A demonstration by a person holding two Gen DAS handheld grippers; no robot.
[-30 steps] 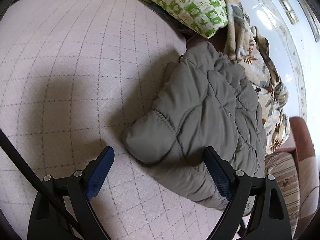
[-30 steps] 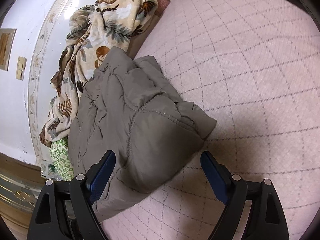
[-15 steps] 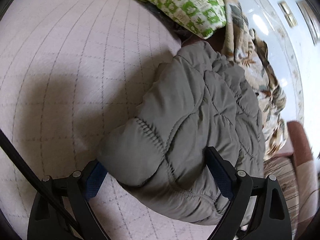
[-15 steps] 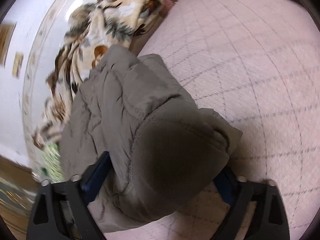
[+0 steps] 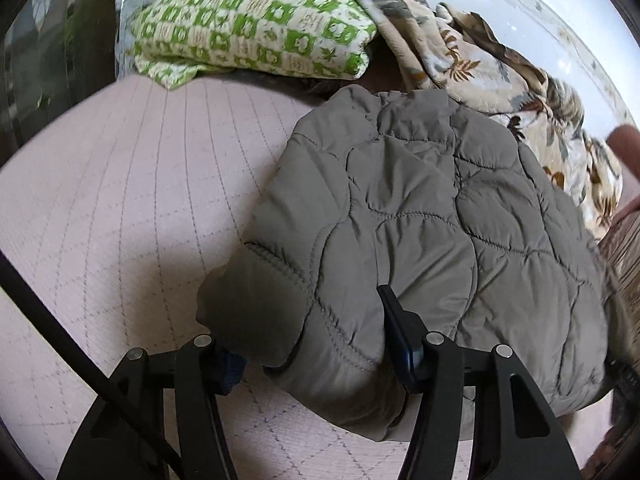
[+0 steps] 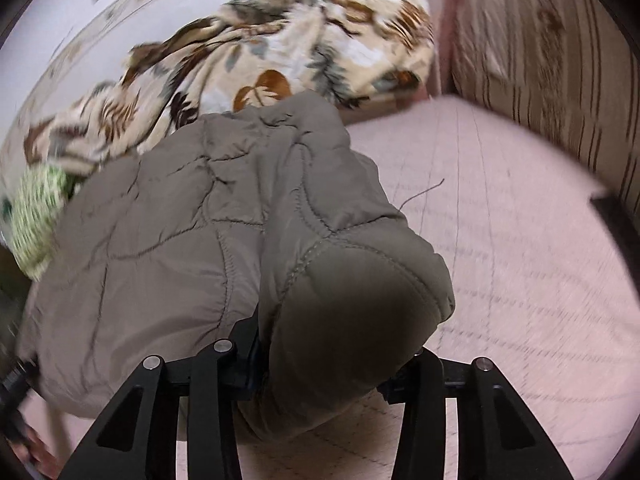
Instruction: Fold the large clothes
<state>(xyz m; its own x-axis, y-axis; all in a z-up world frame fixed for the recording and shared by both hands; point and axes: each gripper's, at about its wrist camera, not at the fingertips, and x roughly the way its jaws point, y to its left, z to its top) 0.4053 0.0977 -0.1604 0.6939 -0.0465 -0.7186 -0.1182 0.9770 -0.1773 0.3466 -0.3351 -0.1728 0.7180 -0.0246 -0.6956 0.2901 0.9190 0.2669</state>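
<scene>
A grey-green quilted jacket (image 5: 420,216) lies folded in a thick bundle on the pink quilted bed cover (image 5: 120,200). My left gripper (image 5: 312,344) is shut on the near left corner of the bundle, its fingers pressed into the padding. In the right wrist view my right gripper (image 6: 332,364) is shut on the near right corner of the same jacket (image 6: 192,240); the padding bulges between the jaws and hides the fingertips. The right view is blurred by motion.
A green-and-white patterned pillow (image 5: 252,24) and a beige leaf-print blanket (image 5: 500,64) lie behind the jacket against the white wall. The blanket also shows in the right wrist view (image 6: 260,64). A striped cushion or headboard (image 6: 540,72) stands at the right.
Both grippers moved forward onto the jacket's near corners and closed on them; a second ago both were open in front of the bundle. The views have tilted up.
</scene>
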